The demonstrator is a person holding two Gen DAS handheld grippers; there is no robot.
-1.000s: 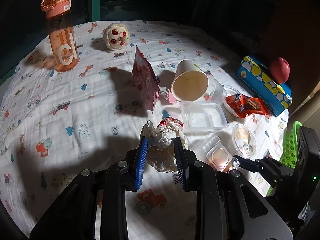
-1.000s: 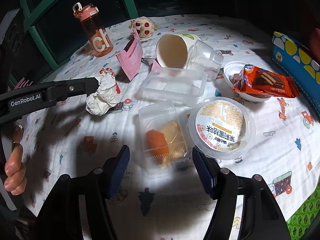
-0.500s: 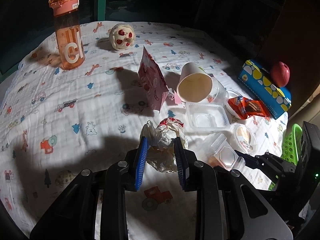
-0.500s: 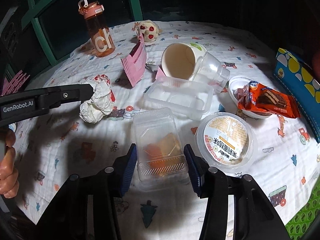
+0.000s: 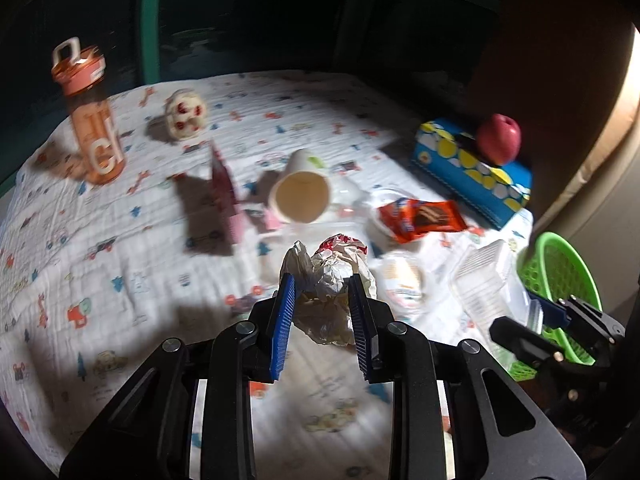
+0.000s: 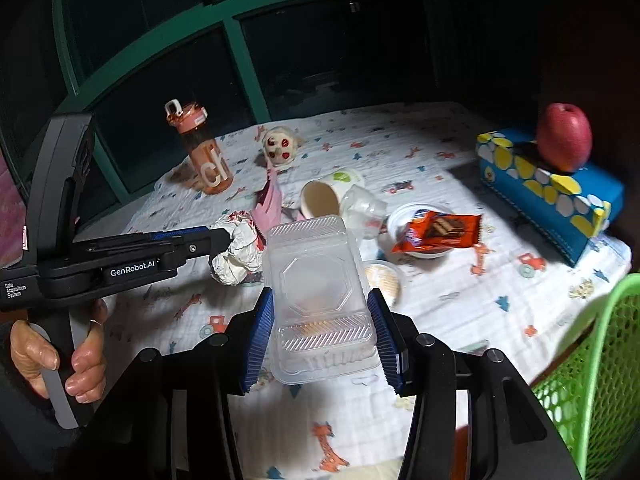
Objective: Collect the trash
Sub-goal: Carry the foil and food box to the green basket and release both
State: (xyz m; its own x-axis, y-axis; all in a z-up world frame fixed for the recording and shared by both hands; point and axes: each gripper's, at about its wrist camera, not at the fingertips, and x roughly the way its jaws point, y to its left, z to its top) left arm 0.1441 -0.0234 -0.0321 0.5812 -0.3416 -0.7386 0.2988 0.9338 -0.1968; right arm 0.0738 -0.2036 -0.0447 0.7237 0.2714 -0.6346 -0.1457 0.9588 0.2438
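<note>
Between the blue pads of the left gripper [image 5: 322,312], a crumpled paper wrapper [image 5: 332,280] is clamped, lifted clear of the patterned cloth [image 5: 120,240]. Between the pads of the right gripper [image 6: 322,332], a clear clamshell box [image 6: 318,292] with food scraps inside is pinched by its sides and held above the cloth. At four o'clock in the right wrist view, a green mesh basket [image 6: 600,360] is seen at the table edge; its contents cannot be told, as only its wall is shown.

Farther out, at twelve o'clock from the clamshell box, a tipped paper cup [image 6: 324,196] is lying beside a clear plastic cup [image 6: 362,210]. At one o'clock, an orange snack packet [image 6: 438,232] is resting in a white bowl [image 6: 400,220], and a sealed round tub [image 6: 382,278] is partly hidden just behind the box. A pink sachet [image 6: 270,206] is standing at eleven o'clock.

By judgement, the task is at an early stage: two pieces are in hand but not yet dropped, and the cups, packet, bowl, tub and sachet are left to be gathered. The orange water bottle [image 6: 202,152], blue tissue box [image 6: 552,196] and red apple [image 6: 564,136] are probably to be left alone.
</note>
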